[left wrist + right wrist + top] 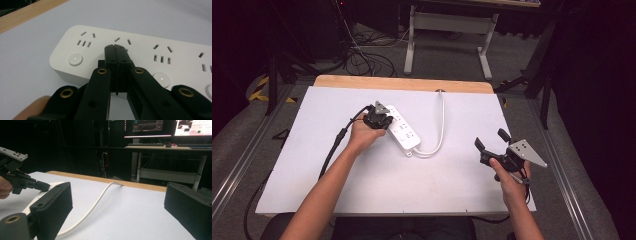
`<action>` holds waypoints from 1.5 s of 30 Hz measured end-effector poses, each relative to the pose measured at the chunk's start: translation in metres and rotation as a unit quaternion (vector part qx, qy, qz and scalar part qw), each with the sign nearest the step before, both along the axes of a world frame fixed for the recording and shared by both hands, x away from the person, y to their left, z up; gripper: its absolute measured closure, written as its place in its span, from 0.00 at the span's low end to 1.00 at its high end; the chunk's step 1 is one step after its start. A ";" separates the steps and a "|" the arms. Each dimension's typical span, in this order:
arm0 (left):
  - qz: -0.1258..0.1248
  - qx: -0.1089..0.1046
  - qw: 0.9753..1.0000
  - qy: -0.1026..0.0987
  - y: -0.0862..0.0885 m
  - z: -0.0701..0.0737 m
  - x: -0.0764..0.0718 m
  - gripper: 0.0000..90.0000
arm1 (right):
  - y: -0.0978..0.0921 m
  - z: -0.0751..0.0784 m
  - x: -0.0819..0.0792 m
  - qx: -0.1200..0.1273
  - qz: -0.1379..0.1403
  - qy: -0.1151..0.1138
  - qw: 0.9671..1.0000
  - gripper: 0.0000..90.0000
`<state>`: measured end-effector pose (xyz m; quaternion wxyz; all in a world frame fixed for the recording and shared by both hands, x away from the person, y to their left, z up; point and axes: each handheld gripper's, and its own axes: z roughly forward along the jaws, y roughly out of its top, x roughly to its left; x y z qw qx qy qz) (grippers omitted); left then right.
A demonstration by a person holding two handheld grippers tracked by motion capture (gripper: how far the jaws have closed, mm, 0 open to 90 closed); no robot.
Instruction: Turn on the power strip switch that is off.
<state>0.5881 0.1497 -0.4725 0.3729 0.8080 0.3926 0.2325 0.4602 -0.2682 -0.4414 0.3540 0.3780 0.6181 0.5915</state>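
A white power strip (403, 132) lies slantwise in the middle of the white table top (362, 185), and its white cable (441, 125) curves away to the far edge. My left gripper (387, 122) is shut with nothing between the jaws. In the left gripper view its tips (115, 47) rest on the top of the power strip (142, 50), at the second socket and between two round buttons (75, 59). My right gripper (491, 139) is held above the table's right side, open wide and empty; through its jaws (120, 205) I see the cable (92, 210).
A wooden edge (402, 83) runs along the table's far side. Beyond it are a white-legged desk (484, 55) and loose cables on the floor (362, 57). In the right gripper view, monitors and a keyboard (146, 144) sit on that desk. Metal rails (242, 160) flank the table.
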 end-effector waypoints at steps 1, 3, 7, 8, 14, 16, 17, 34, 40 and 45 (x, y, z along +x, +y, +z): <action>0.001 0.001 1.000 -0.001 0.000 0.000 0.000 1.00 | 0.000 0.000 0.000 0.000 0.000 0.000 1.000 0.09; 0.001 0.001 1.000 -0.001 0.000 0.000 0.000 1.00 | 0.000 0.000 0.001 0.000 0.001 0.001 1.000 0.09; 0.000 0.000 1.000 0.000 0.000 0.000 0.000 1.00 | 0.001 0.000 0.000 0.000 0.000 0.001 1.000 0.10; 0.000 0.000 1.000 0.000 0.000 0.000 0.000 1.00 | 0.001 0.000 0.000 0.000 0.000 0.001 1.000 0.10; 0.001 -0.005 1.000 0.004 0.001 0.000 0.001 1.00 | 0.000 0.000 -0.001 0.001 -0.002 0.001 1.000 0.10; 0.002 -0.013 1.000 0.006 0.002 0.000 0.001 1.00 | 0.000 0.000 -0.001 0.000 -0.002 0.001 1.000 0.10; 0.002 -0.016 1.000 0.008 0.003 0.000 0.001 1.00 | 0.000 0.000 -0.001 0.001 -0.003 0.001 1.000 0.10; 0.026 -0.005 1.000 -0.007 0.000 0.004 -0.007 1.00 | -0.001 0.000 0.000 0.003 -0.001 0.000 1.000 0.10; 0.029 -0.069 0.996 -0.041 0.009 0.021 -0.021 1.00 | -0.002 0.001 0.001 0.006 -0.001 -0.001 1.000 0.10; 0.035 -0.107 0.991 -0.075 0.025 0.042 -0.044 1.00 | -0.003 0.001 0.001 0.005 0.000 -0.002 1.000 0.10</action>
